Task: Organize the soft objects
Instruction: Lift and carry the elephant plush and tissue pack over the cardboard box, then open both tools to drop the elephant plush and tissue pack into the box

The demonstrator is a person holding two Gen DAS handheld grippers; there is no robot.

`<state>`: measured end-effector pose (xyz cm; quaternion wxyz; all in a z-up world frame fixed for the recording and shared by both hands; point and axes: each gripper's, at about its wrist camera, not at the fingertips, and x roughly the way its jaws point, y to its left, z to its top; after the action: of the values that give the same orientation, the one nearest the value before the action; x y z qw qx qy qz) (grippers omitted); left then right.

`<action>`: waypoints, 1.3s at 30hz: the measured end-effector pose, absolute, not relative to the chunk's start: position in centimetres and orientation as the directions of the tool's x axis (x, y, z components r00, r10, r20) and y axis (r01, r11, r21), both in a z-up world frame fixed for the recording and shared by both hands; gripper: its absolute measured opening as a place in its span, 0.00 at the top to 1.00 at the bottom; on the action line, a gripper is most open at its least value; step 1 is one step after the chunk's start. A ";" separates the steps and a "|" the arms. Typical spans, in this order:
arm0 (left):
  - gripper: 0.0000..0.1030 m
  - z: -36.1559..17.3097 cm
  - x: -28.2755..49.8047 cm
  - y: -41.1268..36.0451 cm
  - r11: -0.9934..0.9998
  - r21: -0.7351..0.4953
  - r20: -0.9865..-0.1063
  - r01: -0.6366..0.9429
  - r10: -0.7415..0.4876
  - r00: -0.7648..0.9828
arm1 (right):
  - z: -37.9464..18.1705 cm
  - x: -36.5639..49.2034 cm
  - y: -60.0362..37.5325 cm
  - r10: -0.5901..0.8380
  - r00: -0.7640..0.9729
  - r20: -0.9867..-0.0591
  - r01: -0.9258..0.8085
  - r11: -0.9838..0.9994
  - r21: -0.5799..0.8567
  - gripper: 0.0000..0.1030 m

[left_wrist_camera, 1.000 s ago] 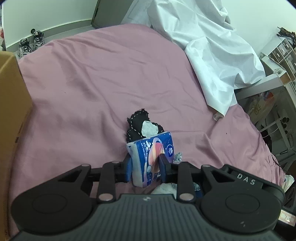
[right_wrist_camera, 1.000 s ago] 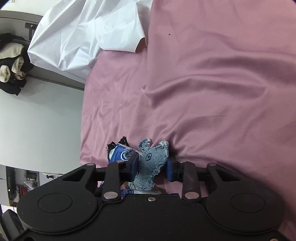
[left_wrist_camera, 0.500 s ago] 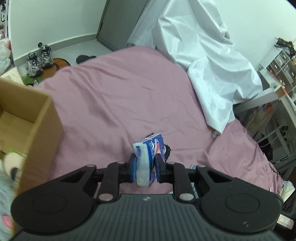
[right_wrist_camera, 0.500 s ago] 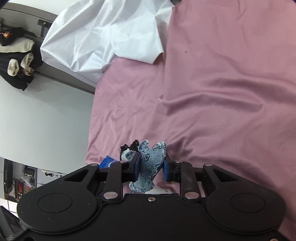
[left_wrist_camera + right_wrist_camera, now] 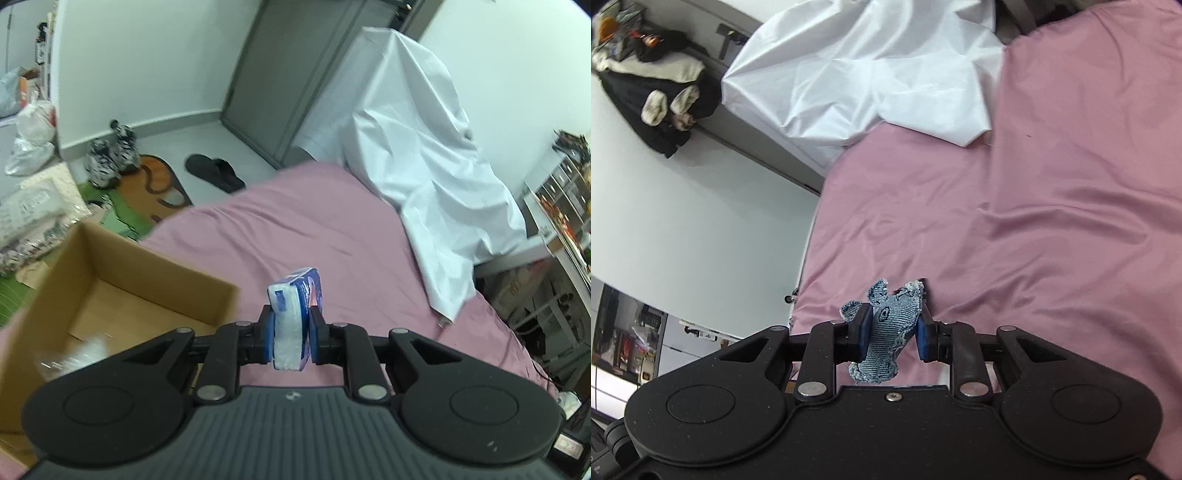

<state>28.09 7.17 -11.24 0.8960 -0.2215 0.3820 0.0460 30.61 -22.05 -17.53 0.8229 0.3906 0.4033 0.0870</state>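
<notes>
Clamped in the left gripper (image 5: 290,335): a tissue pack (image 5: 294,317) beside a cardboard box (image 5: 122,280) (contents blurred). Pinched in the right gripper (image 5: 891,331): a denim toy (image 5: 886,328), lower edge hidden.

The tissue pack (image 5: 295,317) is held between the fingers of the left tool (image 5: 291,338), above the bed (image 5: 314,229). A cardboard box (image 5: 122,291) is set on the bed to the left of the pack, near it. A draped sheet (image 5: 424,166) is spread over the bed's far right part. Shoes (image 5: 110,155) and a slipper (image 5: 216,171) are found on the floor behind the bed. The denim toy (image 5: 890,332) is clamped in the right tool (image 5: 892,332), over the bed's edge.
</notes>
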 end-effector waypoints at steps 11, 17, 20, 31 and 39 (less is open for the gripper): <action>0.83 -11.0 25.9 15.2 0.865 -0.345 -0.722 -0.363 0.002 0.691 | -14.4 29.5 -16.3 0.451 0.671 -0.588 0.072 0.750 0.657 0.77; 0.83 -12.0 25.5 17.9 0.858 -0.361 -0.740 -0.365 -0.025 0.672 | -13.4 29.4 -13.3 0.450 0.678 -0.581 0.025 0.776 0.630 0.77; 0.81 -12.2 25.3 18.5 0.864 -0.351 -0.746 -0.362 -0.025 0.665 | -13.2 29.4 -11.9 0.453 0.673 -0.585 0.005 0.788 0.616 0.77; 0.45 -11.8 24.6 20.9 0.874 -0.319 -0.764 -0.367 -0.008 0.646 | -13.1 29.5 -6.3 0.521 0.633 -0.573 -0.100 0.788 0.607 0.76; 0.23 -9.5 23.8 22.4 0.859 -0.309 -0.781 -0.408 0.015 0.624 | -12.8 30.3 -1.6 0.583 0.576 -0.573 -0.193 0.779 0.597 0.65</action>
<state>23.83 22.40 -9.54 0.8698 -0.2359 0.4160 0.1216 30.33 -1.57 -12.79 0.8537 0.2432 0.4005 0.2271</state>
